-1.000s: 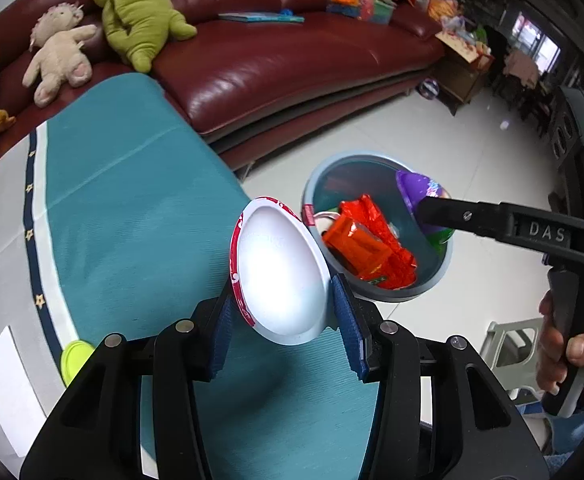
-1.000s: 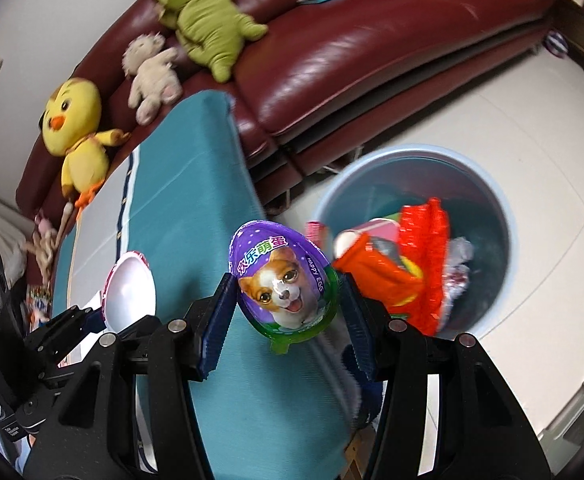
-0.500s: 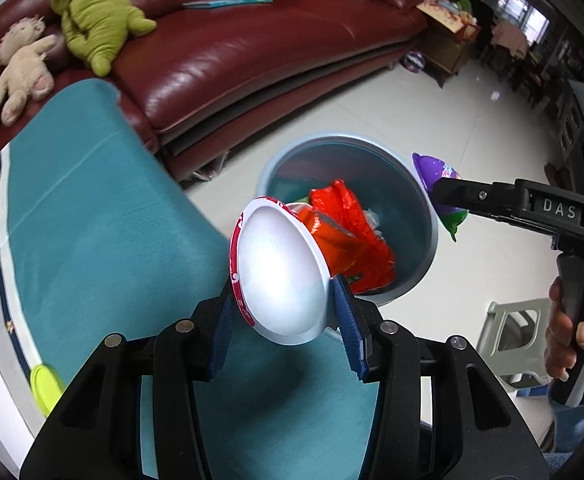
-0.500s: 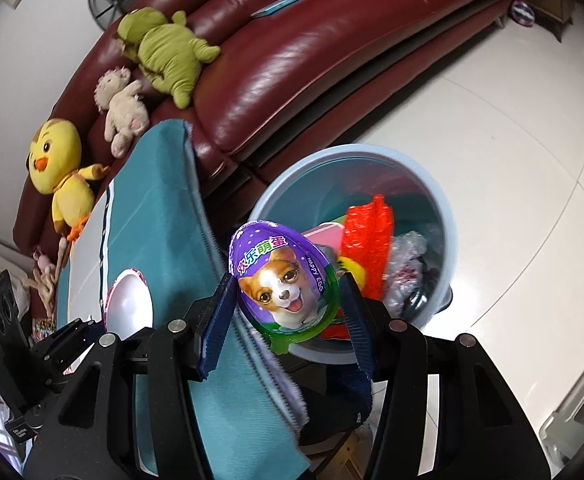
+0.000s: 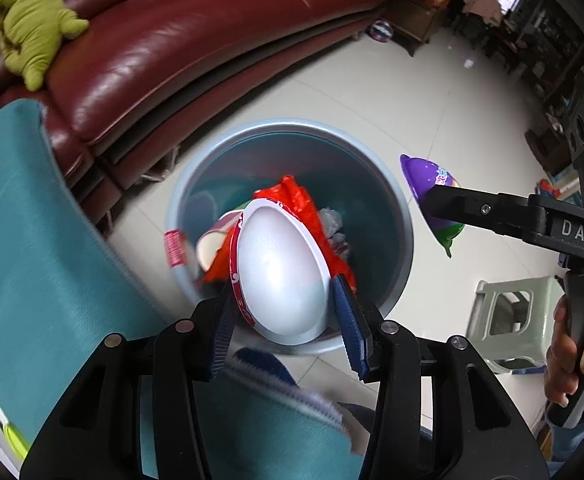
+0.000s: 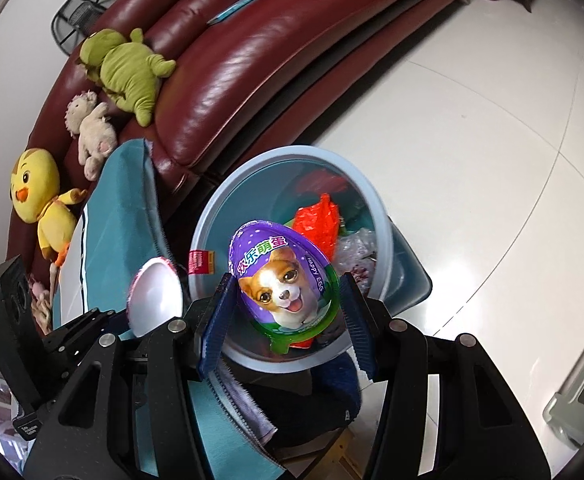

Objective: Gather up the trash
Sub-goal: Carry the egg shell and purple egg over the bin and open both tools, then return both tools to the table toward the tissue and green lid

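Note:
My left gripper (image 5: 282, 312) is shut on a white egg-shaped plastic shell with a red rim (image 5: 280, 276) and holds it above the near rim of the blue-grey trash bin (image 5: 400, 204). The shell also shows in the right wrist view (image 6: 156, 296). My right gripper (image 6: 282, 312) is shut on a purple egg-shaped lid printed with a puppy (image 6: 284, 284) and holds it over the bin (image 6: 220, 204). The lid shows from the side in the left wrist view (image 5: 432, 196), beyond the bin's right rim. Red wrappers (image 5: 312, 216) and other trash lie in the bin.
A table under a teal cloth (image 5: 32, 240) ends just left of the bin. A dark red leather sofa (image 5: 164, 40) with plush toys (image 6: 128, 68) stands behind. A pale green stool (image 5: 508, 312) stands on the tiled floor to the right.
Both grippers have moved off the table toward the bin, which now sits larger and more central in both views. Each grip is unchanged.

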